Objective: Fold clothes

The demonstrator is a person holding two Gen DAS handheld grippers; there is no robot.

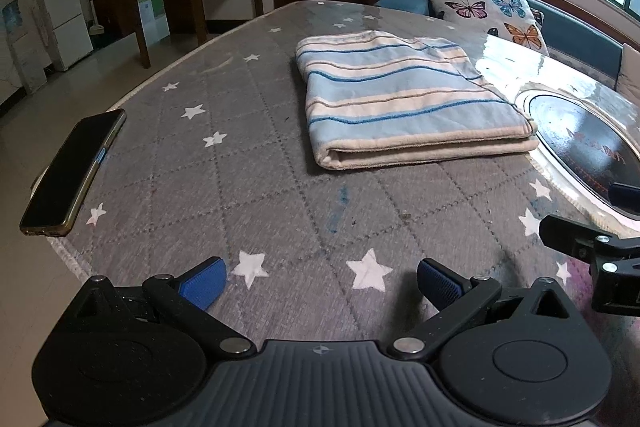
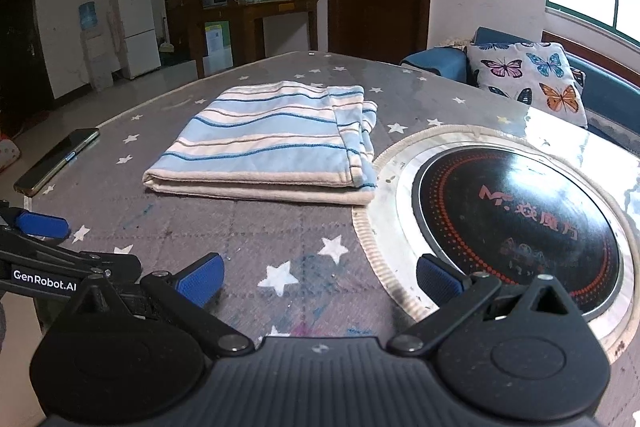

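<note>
A blue-and-cream striped cloth (image 1: pixel 408 99) lies folded flat on the grey star-patterned table cover (image 1: pixel 240 187), its thick folded edge facing me. The right wrist view has the same cloth (image 2: pixel 272 143) at the centre, one narrow flap turned over along its right side. My left gripper (image 1: pixel 322 283) hovers open over the near part of the table, well short of the cloth, nothing between its blue pads (image 1: pixel 204 283). My right gripper (image 2: pixel 318 279) is open too, empty, beside the left gripper (image 2: pixel 36 227), which shows at the left edge.
A dark phone (image 1: pixel 76 171) rests at the table's left edge. A round black induction hob (image 2: pixel 516 227) is set into the table on the right, touching the cloth's corner. A butterfly cushion (image 2: pixel 528 79) on a blue sofa sits behind. Part of the right gripper (image 1: pixel 592 247) shows at right.
</note>
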